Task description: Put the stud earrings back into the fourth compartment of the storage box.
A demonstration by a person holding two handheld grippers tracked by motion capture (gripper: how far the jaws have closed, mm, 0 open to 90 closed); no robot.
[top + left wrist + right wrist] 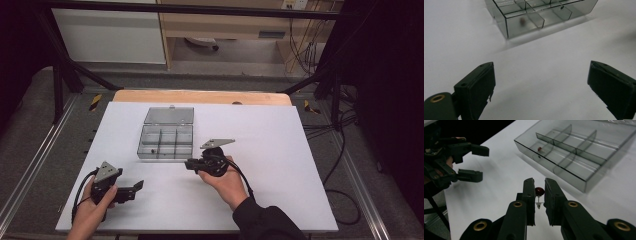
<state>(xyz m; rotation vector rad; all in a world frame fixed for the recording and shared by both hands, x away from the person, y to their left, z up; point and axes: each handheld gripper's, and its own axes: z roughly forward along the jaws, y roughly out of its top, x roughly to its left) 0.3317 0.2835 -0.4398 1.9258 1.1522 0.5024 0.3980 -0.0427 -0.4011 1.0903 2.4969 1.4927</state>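
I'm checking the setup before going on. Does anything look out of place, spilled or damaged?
Nothing stands out. The clear box sits square on the table with its lid open, one small bead inside. The right gripper pinches another bead.

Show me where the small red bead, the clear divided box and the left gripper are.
red bead (539, 191), right gripper view, its round body between the jaws
clear divided box (165, 156), high view, its front wall
left gripper (137, 189), high view, midway between its fingertips
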